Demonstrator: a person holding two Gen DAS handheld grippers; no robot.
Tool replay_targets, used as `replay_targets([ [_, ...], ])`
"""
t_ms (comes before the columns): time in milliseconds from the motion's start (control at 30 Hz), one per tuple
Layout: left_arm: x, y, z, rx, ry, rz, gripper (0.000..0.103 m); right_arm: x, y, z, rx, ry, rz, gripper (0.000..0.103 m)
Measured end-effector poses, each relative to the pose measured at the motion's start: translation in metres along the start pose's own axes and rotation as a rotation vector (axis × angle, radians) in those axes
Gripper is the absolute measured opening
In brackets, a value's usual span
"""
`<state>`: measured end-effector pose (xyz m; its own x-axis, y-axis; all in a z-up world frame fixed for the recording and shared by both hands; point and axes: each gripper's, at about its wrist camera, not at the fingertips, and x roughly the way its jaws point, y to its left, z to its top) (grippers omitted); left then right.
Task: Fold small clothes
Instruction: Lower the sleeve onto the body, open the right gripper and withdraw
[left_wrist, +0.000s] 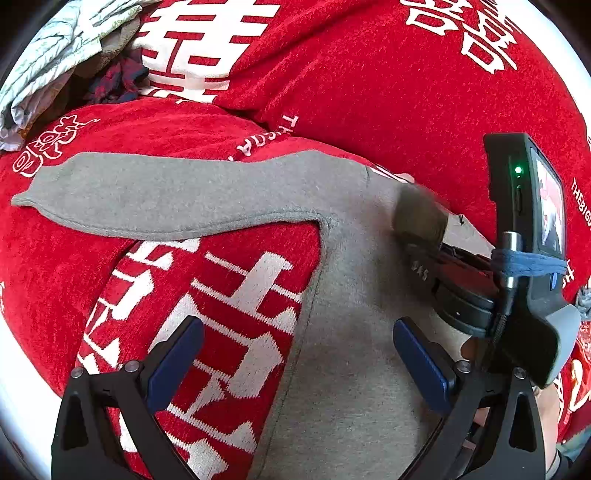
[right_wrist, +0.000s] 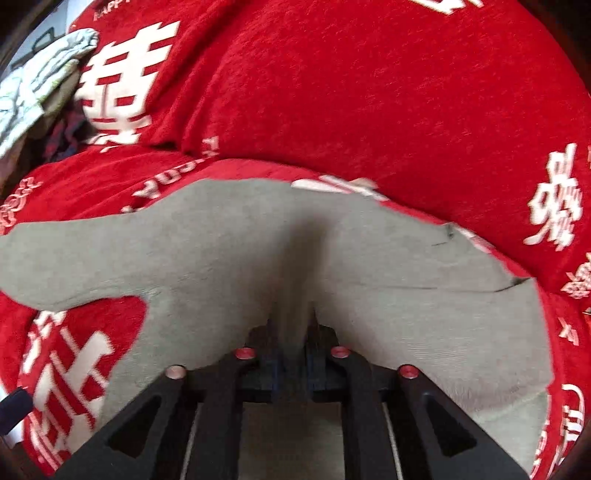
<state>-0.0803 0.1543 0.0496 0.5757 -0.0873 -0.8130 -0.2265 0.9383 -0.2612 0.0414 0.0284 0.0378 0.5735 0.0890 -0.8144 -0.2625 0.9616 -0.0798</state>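
Note:
A small grey garment (left_wrist: 343, 306) lies on a red blanket (left_wrist: 369, 81), one sleeve (left_wrist: 159, 195) stretched out to the left. My left gripper (left_wrist: 295, 354) is open just above the garment's body, blue pads wide apart, holding nothing. My right gripper (left_wrist: 421, 218) shows in the left wrist view at the garment's right side. In the right wrist view the right gripper (right_wrist: 293, 332) is shut on a fold of the grey garment (right_wrist: 406, 314), which bunches up between its fingers. The sleeve (right_wrist: 92, 258) shows at left there.
The red blanket (right_wrist: 369, 92) with white characters covers cushions behind and under the garment. A pile of other clothes (left_wrist: 55, 55), pale patterned and dark plaid, sits at the far left; it also shows in the right wrist view (right_wrist: 37, 92).

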Motion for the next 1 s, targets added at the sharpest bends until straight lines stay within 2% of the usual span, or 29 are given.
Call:
replay_targets([
  [33,-0.001,0.000,0.000,-0.001,-0.001,-0.002,0.103,-0.002,0.001,0.000,-0.005,-0.004,0.007,0.044],
  [67,-0.002,0.000,0.000,-0.005,-0.003,-0.007,0.103,-0.010,0.000,0.000,-0.009,-0.025,0.024,0.059],
  [100,-0.004,-0.001,0.000,-0.009,-0.006,-0.013,0.103,-0.016,-0.003,0.002,-0.006,-0.041,0.044,0.065],
  [200,-0.009,-0.007,0.004,-0.009,-0.013,-0.022,0.103,-0.040,-0.023,0.008,0.033,-0.090,0.094,0.065],
  [300,-0.006,-0.028,0.011,0.032,-0.006,-0.026,0.103,-0.058,-0.067,0.008,0.077,-0.124,0.049,0.069],
  [467,0.015,-0.092,0.017,0.154,0.018,-0.053,0.103,-0.046,-0.169,-0.012,0.218,-0.050,-0.103,0.069],
  [567,0.041,-0.138,0.017,0.239,0.050,-0.074,0.103,-0.032,-0.212,-0.028,0.268,0.009,-0.143,0.069],
  [633,0.061,-0.160,0.018,0.274,0.087,-0.073,0.103,-0.019,-0.226,-0.038,0.267,0.047,-0.164,0.069],
  [733,0.093,-0.176,0.019,0.305,0.133,-0.020,0.103,-0.001,-0.244,-0.046,0.284,0.094,-0.187,0.069],
  [767,0.101,-0.175,0.020,0.307,0.149,-0.004,0.103,0.007,-0.255,-0.049,0.309,0.101,-0.190,0.070],
  [800,0.110,-0.174,0.020,0.311,0.159,0.030,0.103,0.010,-0.264,-0.050,0.338,0.088,-0.172,0.076],
  [867,0.116,-0.175,0.020,0.361,0.120,0.083,0.103,0.016,-0.281,-0.048,0.390,0.098,-0.143,0.078],
  [1000,0.111,-0.172,0.026,0.354,0.123,0.086,0.103,0.013,-0.283,-0.040,0.380,0.122,-0.174,0.079],
])
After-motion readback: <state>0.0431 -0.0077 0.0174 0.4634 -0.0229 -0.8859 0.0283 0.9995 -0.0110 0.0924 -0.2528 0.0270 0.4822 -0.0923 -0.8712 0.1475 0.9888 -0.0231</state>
